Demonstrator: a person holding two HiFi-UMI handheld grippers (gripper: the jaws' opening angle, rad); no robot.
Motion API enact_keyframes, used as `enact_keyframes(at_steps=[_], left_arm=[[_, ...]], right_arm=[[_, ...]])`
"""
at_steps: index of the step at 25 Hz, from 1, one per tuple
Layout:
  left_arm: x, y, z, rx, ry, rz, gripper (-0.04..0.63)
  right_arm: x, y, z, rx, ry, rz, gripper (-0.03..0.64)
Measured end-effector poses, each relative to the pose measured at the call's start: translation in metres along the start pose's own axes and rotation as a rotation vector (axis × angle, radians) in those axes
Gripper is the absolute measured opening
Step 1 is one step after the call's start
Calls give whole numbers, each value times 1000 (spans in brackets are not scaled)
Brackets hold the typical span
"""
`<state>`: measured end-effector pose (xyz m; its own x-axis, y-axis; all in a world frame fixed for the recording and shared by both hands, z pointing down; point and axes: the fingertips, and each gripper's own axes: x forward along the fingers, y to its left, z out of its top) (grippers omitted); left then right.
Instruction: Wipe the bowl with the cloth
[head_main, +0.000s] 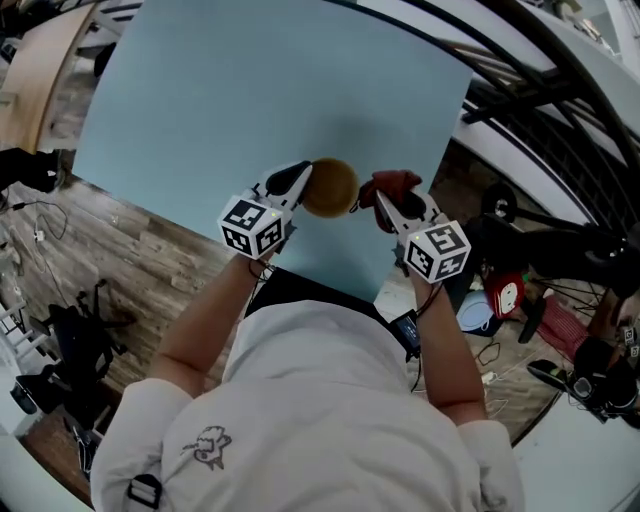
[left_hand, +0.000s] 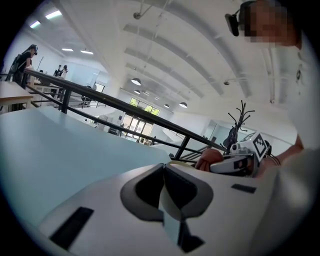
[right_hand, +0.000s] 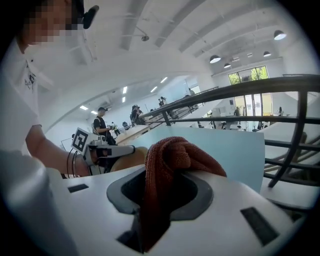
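- Over the near edge of the pale blue table (head_main: 250, 100), the bowl (head_main: 332, 187) sits between the two tools. Whether it touches the tabletop cannot be told.
- Left gripper (head_main: 300, 182): jaws drawn together on a thin slice of the bowl's rim, at its left side. It is an edge hold only, with nothing under the bowl.
- Right gripper (head_main: 388, 205): jaws clamped on the rust-red cloth (head_main: 392, 183). A bunched fold stands proud of the pads and a tail hangs down between them. The cloth is just beside the bowl's right side; contact is uncertain.
- Risk 1: the rim hold is narrow. A sideways push from the cloth could lever the bowl round in the pads or out of them, dropping it onto the table or past the near edge.
- Risk 2: the exposed wad is small, so the hard jaw tips may meet the bowl instead of fabric.
- Risk 3: if the cloth snags on the rim, it may drag loose.
- Pose: both forearms reach forward with elbows bent. The grippers angle inward toward each other and tip somewhat downward.
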<state>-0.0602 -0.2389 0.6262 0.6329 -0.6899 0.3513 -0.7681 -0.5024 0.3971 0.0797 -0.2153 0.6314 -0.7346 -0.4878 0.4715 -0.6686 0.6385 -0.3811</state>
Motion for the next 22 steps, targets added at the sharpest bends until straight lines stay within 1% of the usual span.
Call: enact_keyframes(at_steps=[2, 4, 9, 13, 15, 19, 22], left_arm=[[5, 6, -10, 20, 20, -9, 18], [12, 12, -21, 24, 40, -16, 18], [26, 32, -57, -11, 85, -6, 18], [36, 39, -85, 1, 146, -16, 18], [40, 40, -97, -6, 176, -22, 18], [44, 41, -113, -36, 189, -25, 18], [49, 39, -116, -7, 188, -50, 18]], right_arm=[[6, -1, -10, 9, 22, -6, 114], [11, -7, -17, 24, 33, -14, 114], [24, -18, -35, 66, 58, -24, 114], [33, -26, -48, 94, 80, -40, 115], [35, -29, -53, 108, 92, -50, 115], [37, -32, -62, 125, 113, -62, 115], [37, -35, -66, 126, 128, -63, 115]])
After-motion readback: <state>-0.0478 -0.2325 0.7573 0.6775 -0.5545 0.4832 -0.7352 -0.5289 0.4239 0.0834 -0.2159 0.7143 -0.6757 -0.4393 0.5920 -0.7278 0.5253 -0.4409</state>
